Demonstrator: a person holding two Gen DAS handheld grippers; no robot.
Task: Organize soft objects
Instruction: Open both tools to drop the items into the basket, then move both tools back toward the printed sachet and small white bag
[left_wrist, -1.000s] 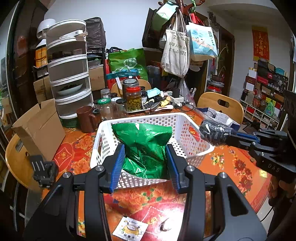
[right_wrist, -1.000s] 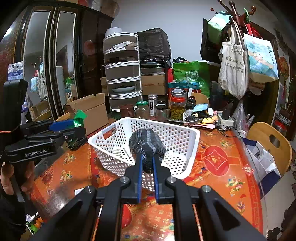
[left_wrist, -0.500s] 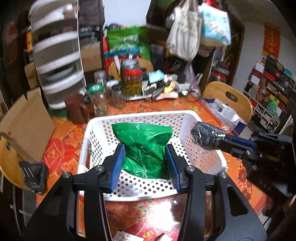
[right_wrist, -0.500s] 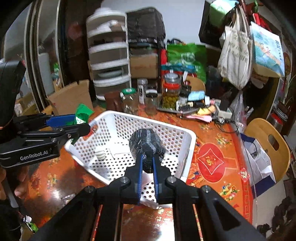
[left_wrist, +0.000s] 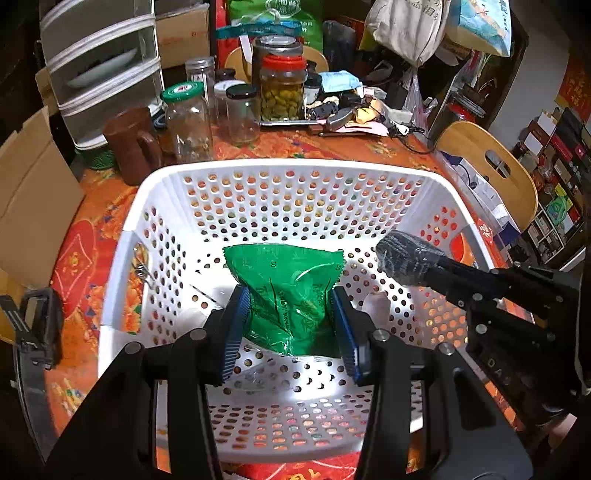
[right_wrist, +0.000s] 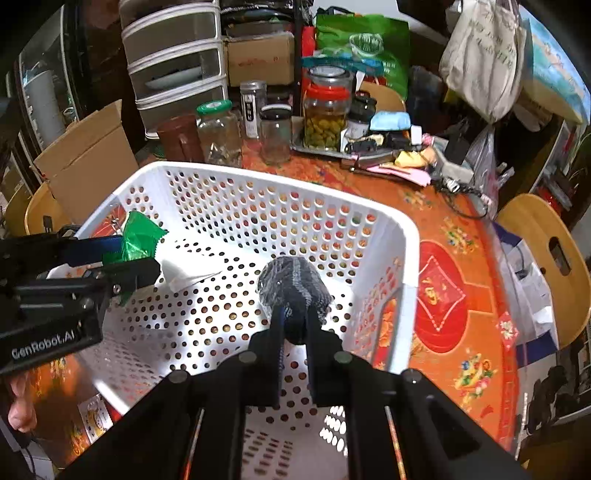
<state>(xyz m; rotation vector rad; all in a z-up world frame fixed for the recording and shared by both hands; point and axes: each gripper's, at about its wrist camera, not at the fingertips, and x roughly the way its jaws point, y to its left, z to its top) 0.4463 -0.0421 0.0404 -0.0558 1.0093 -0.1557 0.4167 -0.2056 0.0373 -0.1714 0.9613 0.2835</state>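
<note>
A white perforated basket (left_wrist: 288, 164) (right_wrist: 280, 177) stands on the orange flowered table. My left gripper (left_wrist: 290, 317) is shut on a crinkly green packet (left_wrist: 288, 291), which hangs low inside the basket over its floor. In the right wrist view the green packet (right_wrist: 138, 240) and the left gripper (right_wrist: 125, 258) sit at the basket's left wall. My right gripper (right_wrist: 293, 325) is shut on a dark rolled fabric bundle in clear wrap (right_wrist: 295, 288), also held inside the basket. The bundle (left_wrist: 406, 258) shows at the right of the left wrist view.
A white paper scrap (right_wrist: 181, 275) lies on the basket floor. Behind the basket stand glass jars (left_wrist: 188, 122), a brown mug (left_wrist: 129, 144), stacked plastic drawers (left_wrist: 103, 62) and a cardboard box (right_wrist: 85, 162). A wooden chair (left_wrist: 487, 166) is at the right.
Both grippers have moved forward and down, tilting more steeply, from in front of the basket to inside it. Each keeps its hold on its object.
</note>
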